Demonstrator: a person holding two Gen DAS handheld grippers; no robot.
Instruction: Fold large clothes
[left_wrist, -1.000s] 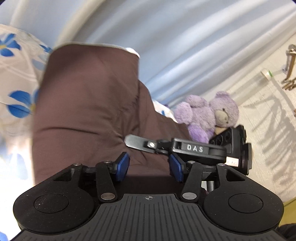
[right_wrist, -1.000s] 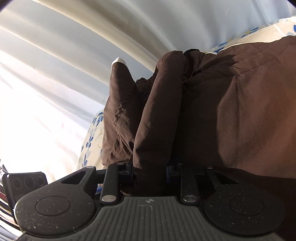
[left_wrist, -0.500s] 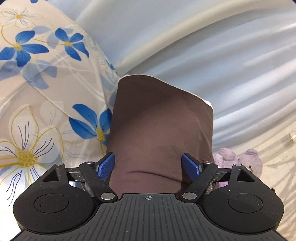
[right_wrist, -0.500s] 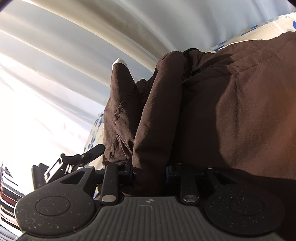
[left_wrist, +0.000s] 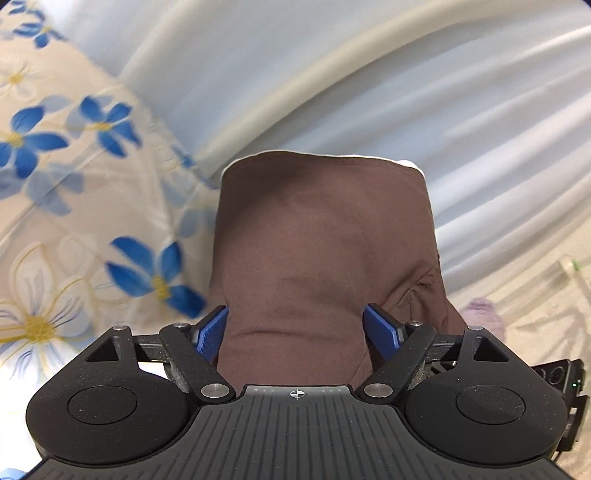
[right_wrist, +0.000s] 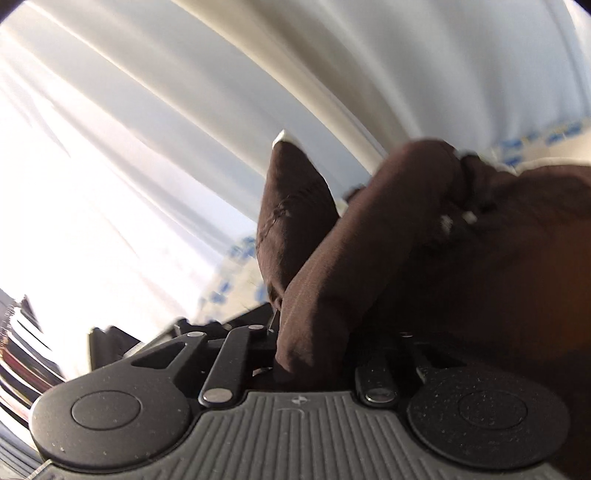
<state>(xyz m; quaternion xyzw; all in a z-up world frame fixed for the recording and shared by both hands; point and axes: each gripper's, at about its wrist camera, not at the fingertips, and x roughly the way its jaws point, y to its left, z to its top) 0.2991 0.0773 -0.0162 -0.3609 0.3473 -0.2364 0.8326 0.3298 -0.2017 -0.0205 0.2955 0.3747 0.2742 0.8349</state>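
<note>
A large dark brown garment (left_wrist: 321, 251) lies on a floral bedsheet (left_wrist: 74, 206). In the left wrist view my left gripper (left_wrist: 297, 334) is open, its blue pads (left_wrist: 210, 334) wide apart on either side of a flat brown fabric panel with a white-lined far edge. In the right wrist view my right gripper (right_wrist: 317, 354) is shut on a thick bunched fold of the brown garment (right_wrist: 369, 258), which drapes over and hides its fingertips. The fabric rises up and to the right.
Pale blue-white curtains (left_wrist: 406, 92) hang behind the bed in both views. A purple plush toy (left_wrist: 484, 314) sits at the right, beside a pale floor. The other gripper's black body (left_wrist: 565, 380) shows at the left wrist view's right edge. Stacked dark items (right_wrist: 22, 354) lie at far left.
My left gripper opened and let go of the brown fabric, then swung from the plush-toy side towards the bedsheet. My right gripper, shut on the fold, moved and tilted; its view is blurred.
</note>
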